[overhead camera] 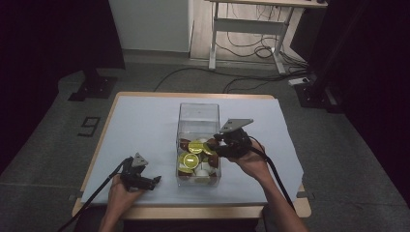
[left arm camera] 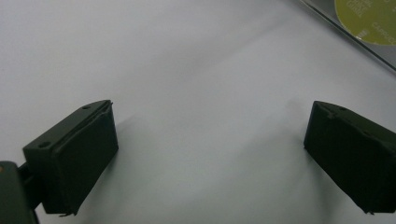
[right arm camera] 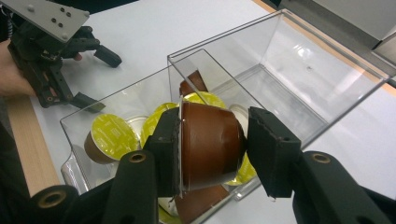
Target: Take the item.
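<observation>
High view: R gripper (overhead camera: pixel 216 143) over bin (overhead camera: pixel 198 112), L gripper (overhead camera: pixel 153 181) idle on surface (overhead camera: pixel 145 121).
L gripper view: jaws wide, nothing between.
R gripper view: jaws clamp brown pod (right arm camera: pixel 210 142) above the bin, lid to base. Tapered wall; risk: slips, drops back.
</observation>
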`<state>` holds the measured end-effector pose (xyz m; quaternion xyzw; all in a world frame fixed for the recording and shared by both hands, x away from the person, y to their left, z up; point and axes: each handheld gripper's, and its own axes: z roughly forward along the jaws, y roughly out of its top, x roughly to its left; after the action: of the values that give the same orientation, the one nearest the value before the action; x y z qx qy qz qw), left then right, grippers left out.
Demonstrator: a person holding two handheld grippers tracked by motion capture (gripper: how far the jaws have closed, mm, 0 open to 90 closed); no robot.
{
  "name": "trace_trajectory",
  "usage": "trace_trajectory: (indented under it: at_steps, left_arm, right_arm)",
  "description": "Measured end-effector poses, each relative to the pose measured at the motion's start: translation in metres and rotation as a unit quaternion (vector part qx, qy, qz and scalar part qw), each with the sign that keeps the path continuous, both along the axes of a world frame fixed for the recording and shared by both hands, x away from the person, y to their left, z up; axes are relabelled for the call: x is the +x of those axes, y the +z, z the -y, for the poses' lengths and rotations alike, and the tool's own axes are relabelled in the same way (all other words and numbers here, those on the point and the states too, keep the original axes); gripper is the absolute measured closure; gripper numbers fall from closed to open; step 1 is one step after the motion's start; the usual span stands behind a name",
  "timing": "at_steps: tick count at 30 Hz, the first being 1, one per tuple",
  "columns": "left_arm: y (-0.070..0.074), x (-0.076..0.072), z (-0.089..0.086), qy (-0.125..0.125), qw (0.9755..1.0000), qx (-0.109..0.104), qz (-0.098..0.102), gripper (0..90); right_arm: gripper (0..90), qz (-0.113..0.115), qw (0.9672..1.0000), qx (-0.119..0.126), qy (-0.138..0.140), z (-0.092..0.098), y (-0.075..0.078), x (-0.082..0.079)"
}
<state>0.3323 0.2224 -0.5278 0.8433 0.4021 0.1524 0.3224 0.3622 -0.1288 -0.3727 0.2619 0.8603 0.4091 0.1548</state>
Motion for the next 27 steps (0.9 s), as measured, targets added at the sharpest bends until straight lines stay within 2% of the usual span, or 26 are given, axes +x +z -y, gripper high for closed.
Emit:
trace_trajectory:
  at_steps: [10, 27]
  left_arm:
    - [0.0, 0.0, 0.0, 0.0, 1.0, 0.0, 0.0, 2.1]
    - [0.0, 0.0, 0.0, 0.0, 1.0, 0.0, 0.0, 2.1]
  right_arm:
    - [56.4, 0.008, 0.9998, -0.004, -0.019, 0.015, 0.005, 0.002]
    - [56.4, 0.014, 0.9979, -0.006, -0.062, 0.042, 0.001, 0.007]
